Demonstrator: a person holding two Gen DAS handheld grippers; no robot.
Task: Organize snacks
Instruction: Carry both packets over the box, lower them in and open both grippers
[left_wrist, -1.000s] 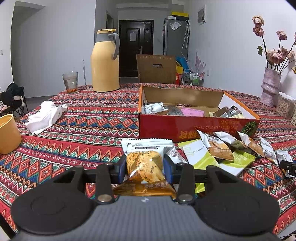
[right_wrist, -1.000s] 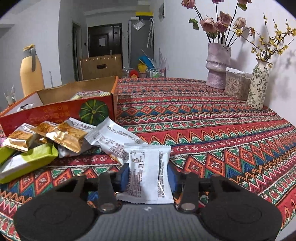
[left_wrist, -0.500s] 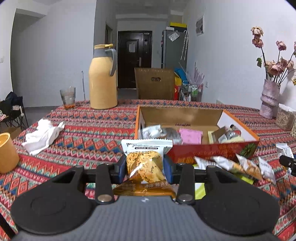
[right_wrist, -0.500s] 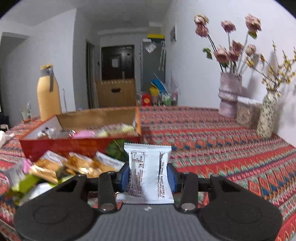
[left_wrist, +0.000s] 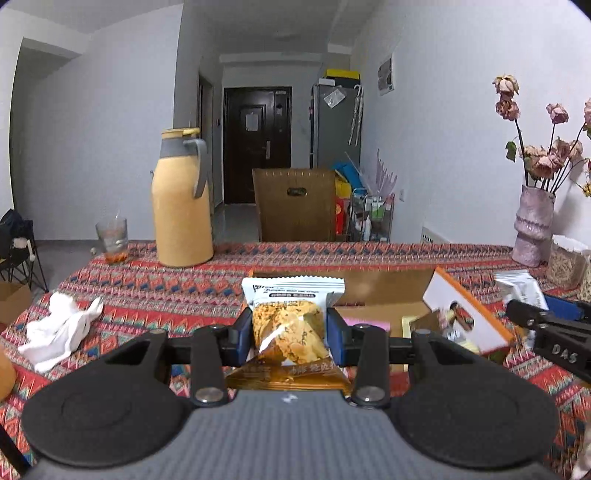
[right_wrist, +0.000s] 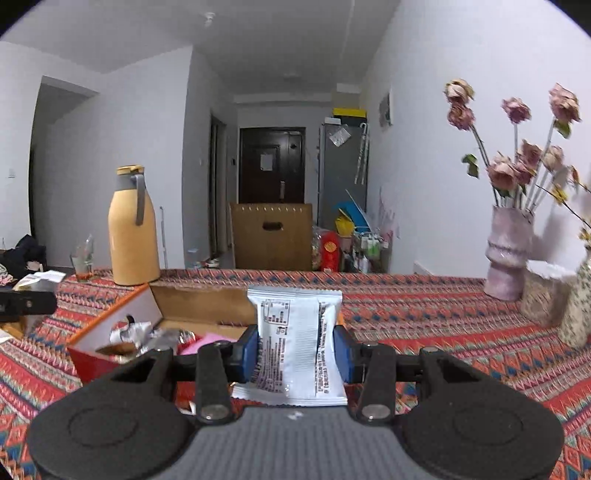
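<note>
My left gripper (left_wrist: 290, 334) is shut on a cookie snack packet (left_wrist: 291, 325), white on top and orange below, held in the air before the open red cardboard box (left_wrist: 469, 317). My right gripper (right_wrist: 295, 349) is shut on a white snack packet (right_wrist: 297, 343) and holds it above the near right part of the same box (right_wrist: 122, 325). Several snack packets lie in the box. The right gripper with its packet also shows at the right edge of the left wrist view (left_wrist: 546, 325).
A yellow thermos jug (left_wrist: 183, 199) and a glass (left_wrist: 112, 236) stand at the back left of the patterned tablecloth. A crumpled white cloth (left_wrist: 61, 328) lies at the left. A pink vase of dried roses (left_wrist: 533, 229) and a patterned vase (right_wrist: 578, 306) stand at the right.
Both grippers have risen from the table with their packets and moved forward toward the box. The loose packets in front of the box have dropped out of view.
</note>
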